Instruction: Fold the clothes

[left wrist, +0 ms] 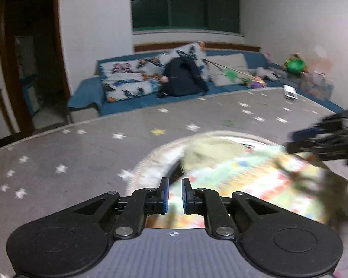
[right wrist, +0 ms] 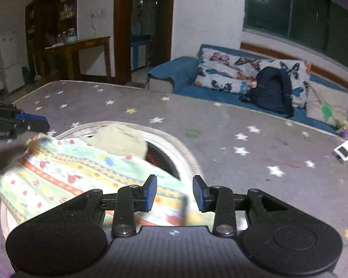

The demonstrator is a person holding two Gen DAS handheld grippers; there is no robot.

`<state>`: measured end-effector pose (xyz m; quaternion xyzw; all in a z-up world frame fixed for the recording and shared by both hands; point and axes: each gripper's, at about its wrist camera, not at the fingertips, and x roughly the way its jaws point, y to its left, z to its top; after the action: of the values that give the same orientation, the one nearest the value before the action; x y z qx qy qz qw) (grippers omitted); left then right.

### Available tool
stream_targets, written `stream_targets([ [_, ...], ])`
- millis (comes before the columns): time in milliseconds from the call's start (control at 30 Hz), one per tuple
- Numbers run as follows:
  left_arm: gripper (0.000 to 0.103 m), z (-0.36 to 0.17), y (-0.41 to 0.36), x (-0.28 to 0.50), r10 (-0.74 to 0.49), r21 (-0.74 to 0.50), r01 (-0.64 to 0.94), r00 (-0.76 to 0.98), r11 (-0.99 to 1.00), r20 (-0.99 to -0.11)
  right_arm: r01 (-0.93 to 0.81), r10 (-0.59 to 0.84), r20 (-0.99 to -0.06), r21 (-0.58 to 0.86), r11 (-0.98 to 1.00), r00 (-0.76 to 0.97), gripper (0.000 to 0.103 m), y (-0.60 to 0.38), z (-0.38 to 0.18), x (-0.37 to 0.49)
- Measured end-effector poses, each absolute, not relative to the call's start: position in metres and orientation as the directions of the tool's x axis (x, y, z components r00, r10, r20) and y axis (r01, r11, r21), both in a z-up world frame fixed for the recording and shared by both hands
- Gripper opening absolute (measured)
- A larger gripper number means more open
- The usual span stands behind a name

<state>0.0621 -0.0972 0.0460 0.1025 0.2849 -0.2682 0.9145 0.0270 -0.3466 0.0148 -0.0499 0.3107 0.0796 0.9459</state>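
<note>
A patterned cloth (right wrist: 81, 173) lies draped over a round basket (right wrist: 174, 143) on a grey star-print bed (right wrist: 220, 120). The left gripper (left wrist: 174, 195) hovers over the cloth, fingers nearly together, holding nothing. The right gripper (right wrist: 175, 192) hovers above the cloth's near edge, fingers spread. A grab might catch the beige garment (right wrist: 120, 139) underneath too.

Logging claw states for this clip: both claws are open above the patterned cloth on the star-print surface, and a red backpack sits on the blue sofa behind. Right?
One detail is off: the backpack is dark, black or navy, not red, as the right wrist view shows. The rest holds: the left claw and right claw are open above the patterned cloth on the star-print surface, with the blue sofa behind.
</note>
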Motion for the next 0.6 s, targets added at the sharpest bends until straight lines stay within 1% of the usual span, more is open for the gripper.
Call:
stream_targets([
  [100,0.015,0.039,-0.100,0.050,-0.436,0.043,0.568,0.676,0.822,-0.595,-0.200,0.137,-0.614,-0.035,0.979,0.777,0.033,-0.336,0.006,0.034],
  [133,0.019,0.036,-0.100,0.048,-0.427,0.054,0.568,0.675,0.821,-0.602,-0.201,0.130,-0.627,-0.044,0.979,0.768,0.033,-0.336,0.001,0.033],
  [167,0.022,0.034,-0.100,0.047,-0.418,0.063,0.567,0.674,0.821,-0.609,-0.203,0.123,-0.640,-0.052,0.978,0.759,0.033,-0.336,-0.003,0.033],
  [233,0.022,0.031,-0.098,0.045,-0.406,0.063,0.557,0.674,0.828,-0.618,-0.201,0.102,-0.657,-0.077,0.977,0.747,0.032,-0.337,-0.011,0.030],
  [333,0.022,0.029,-0.094,0.040,-0.403,0.053,0.549,0.672,0.834,-0.621,-0.173,0.052,-0.648,-0.125,0.977,0.760,0.033,-0.343,-0.010,0.020],
  [367,0.023,0.030,-0.095,0.037,-0.409,0.053,0.553,0.675,0.831,-0.614,-0.159,0.054,-0.641,-0.107,0.981,0.766,0.033,-0.345,-0.004,0.015],
  [433,0.024,0.032,-0.099,0.028,-0.416,0.069,0.562,0.683,0.824,-0.601,-0.168,0.072,-0.620,-0.098,0.981,0.781,0.033,-0.344,0.003,0.004],
  [533,0.026,0.030,-0.106,0.013,-0.409,0.117,0.575,0.697,0.810,-0.589,-0.228,0.124,-0.592,-0.104,0.968,0.797,0.034,-0.331,0.011,-0.016],
  [567,0.028,0.028,-0.106,0.008,-0.405,0.130,0.577,0.699,0.806,-0.590,-0.245,0.139,-0.594,-0.101,0.964,0.792,0.034,-0.327,0.010,-0.021],
  [600,0.028,0.025,-0.106,0.006,-0.402,0.133,0.577,0.697,0.806,-0.594,-0.262,0.154,-0.597,-0.098,0.960,0.788,0.034,-0.323,0.009,-0.026],
])
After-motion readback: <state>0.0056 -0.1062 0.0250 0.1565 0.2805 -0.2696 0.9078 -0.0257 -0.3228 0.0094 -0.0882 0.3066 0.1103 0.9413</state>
